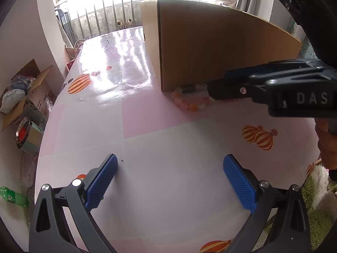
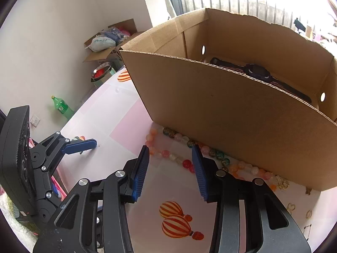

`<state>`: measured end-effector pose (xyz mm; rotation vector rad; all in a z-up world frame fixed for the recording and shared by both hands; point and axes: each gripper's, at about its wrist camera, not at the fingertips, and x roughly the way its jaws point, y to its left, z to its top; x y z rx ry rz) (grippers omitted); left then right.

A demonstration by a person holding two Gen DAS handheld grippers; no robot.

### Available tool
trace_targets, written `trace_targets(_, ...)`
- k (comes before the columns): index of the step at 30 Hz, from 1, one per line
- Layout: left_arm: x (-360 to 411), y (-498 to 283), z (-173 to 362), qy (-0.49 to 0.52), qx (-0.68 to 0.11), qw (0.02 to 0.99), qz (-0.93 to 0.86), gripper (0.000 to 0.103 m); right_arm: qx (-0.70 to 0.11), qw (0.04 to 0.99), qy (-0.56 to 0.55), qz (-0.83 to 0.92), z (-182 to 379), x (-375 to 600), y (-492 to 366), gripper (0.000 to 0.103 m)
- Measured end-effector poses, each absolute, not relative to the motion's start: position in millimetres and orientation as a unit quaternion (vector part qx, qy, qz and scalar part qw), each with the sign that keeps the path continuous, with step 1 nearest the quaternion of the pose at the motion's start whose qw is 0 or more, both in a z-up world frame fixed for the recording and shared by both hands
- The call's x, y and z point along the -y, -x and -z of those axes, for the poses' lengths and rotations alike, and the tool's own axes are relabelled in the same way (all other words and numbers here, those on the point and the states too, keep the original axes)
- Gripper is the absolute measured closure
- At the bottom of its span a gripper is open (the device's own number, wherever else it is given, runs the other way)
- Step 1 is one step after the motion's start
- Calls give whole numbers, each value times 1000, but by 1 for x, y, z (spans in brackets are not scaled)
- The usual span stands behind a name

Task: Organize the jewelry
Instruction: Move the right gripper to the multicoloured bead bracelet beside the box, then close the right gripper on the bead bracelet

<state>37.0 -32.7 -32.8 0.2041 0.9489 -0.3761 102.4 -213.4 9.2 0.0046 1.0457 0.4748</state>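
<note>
Although nothing is gripped yet, the right gripper [image 2: 170, 158] hangs half open just above a bead necklace [image 2: 174, 157] that lies on the table [image 2: 147, 189], pressed along the foot of the cardboard box's [image 2: 231, 116] near wall. A run of red and pale beads shows between its blue pads, which do not seem to press on them. The left gripper [image 1: 169, 176] stands wide and empty over bare table nearer the front edge. A dark watch [image 2: 259, 72] already lies inside the box, and small gold pieces [image 2: 281, 182] sit on the table by the box's right corner. The necklace looks light, limp along its string and made of hard, smooth, round beads that could roll or slip out of a pinch. I would take hold across one short stretch away from the cardboard, closing firmly, and expect the rest to dangle and swing when lifted.
</note>
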Motion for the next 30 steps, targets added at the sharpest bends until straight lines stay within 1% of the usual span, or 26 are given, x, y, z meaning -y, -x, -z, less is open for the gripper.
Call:
trace_targets(4,32,-37,33,-98,-449,869,183,4,-532,815,-11,-230,6,209,-112,64)
trace_targets(8,28,-35,34,-96,-448,870,184,4,-550,801,-10,-239,4,208,-105,64)
trace_targets(15,12,-40,34,-86,-451,871,175,4,-579,774,-45,-253,0,225,-84,64)
trace_targets(21,5,-44,31,-73,-452,874,163,5,-584,768,-54,-257,-4,237,-63,64)
trace_targets(26,8,-49,25,-25,-456,872,177,6,-582,767,-61,-263,-5,242,-54,64)
trace_targets(30,17,-52,18,-1,-458,868,191,12,-557,786,-77,-257,-11,260,-49,64)
